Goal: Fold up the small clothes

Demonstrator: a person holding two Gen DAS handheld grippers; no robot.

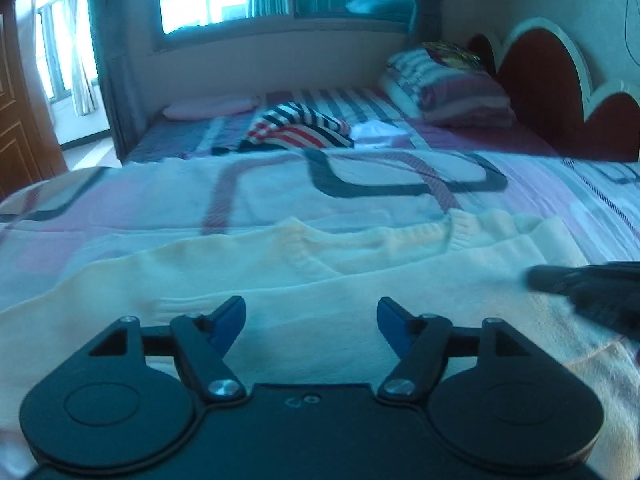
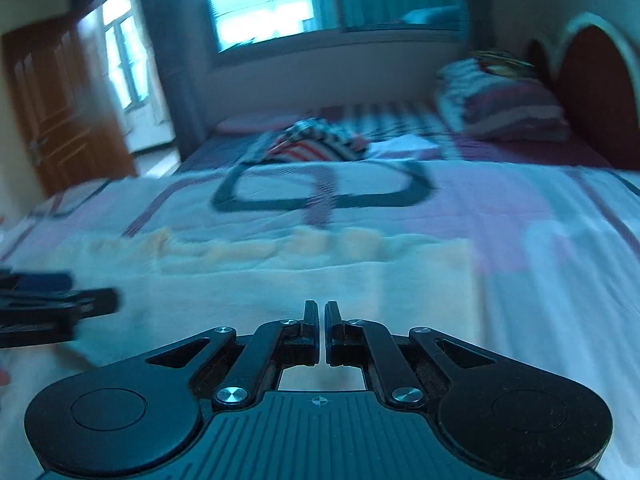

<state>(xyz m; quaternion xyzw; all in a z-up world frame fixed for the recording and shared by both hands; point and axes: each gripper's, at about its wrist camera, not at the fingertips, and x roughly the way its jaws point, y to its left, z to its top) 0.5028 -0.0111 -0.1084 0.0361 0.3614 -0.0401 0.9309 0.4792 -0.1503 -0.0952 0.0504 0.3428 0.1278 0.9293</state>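
Observation:
A cream knitted sweater [image 1: 320, 264] lies spread flat on the bed, its ribbed collar pointing away from me. My left gripper [image 1: 311, 308] hovers over the sweater's lower part, jaws open, blue pads apart, nothing between them. In the right wrist view the same sweater [image 2: 280, 280] fills the foreground, blurred. My right gripper [image 2: 321, 306] is shut above the cloth, and no fabric shows between its pads. Each gripper appears in the other's view: the right gripper [image 1: 538, 278] at the right edge, the left gripper [image 2: 92, 300] at the left edge.
The bedsheet [image 1: 360, 184] has pink, white and dark patterning. A striped garment [image 1: 300, 128] lies crumpled further back, with a pink pillow [image 1: 208, 108] behind it. Striped pillows [image 1: 448, 88] sit at the red headboard [image 1: 560, 80]. A wooden door [image 2: 68, 112] is at the left.

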